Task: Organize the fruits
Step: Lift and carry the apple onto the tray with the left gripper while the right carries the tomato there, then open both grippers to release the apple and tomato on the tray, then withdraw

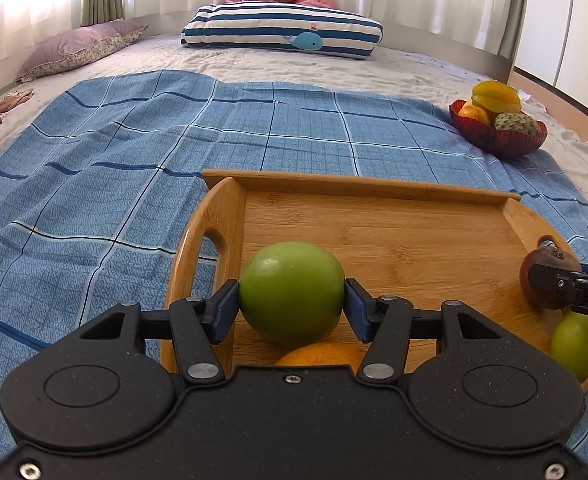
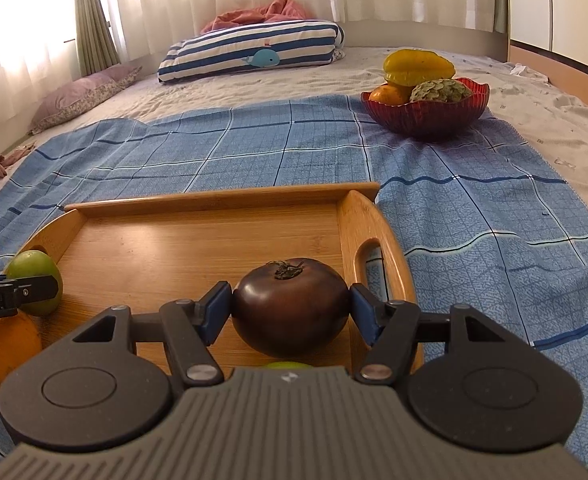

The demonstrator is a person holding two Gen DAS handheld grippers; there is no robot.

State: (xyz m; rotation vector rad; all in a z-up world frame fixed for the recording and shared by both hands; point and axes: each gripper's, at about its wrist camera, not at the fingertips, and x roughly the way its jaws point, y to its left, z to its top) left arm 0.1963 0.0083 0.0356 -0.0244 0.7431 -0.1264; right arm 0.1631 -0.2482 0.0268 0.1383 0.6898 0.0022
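Two green fruits (image 1: 292, 292) (image 1: 580, 342), one gripper-held (image 1: 292, 304), on tray (image 1: 374, 188).

Low, close views sharing tray (image 1: 358, 190)

Blue checked cloth (image 1: 134, 168), red bowl (image 1: 494, 140), navy-striped pillow (image 1: 278, 24)

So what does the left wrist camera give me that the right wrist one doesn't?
Only the left wrist view shows the left gripper closed head-on around the green fruit, and most of a second green fruit at the tray's right end. Only the right wrist view shows the right gripper closed head-on around the dark fruit. Both show the wooden tray, an orange in it, and the red bowl of fruit on the blue cloth.
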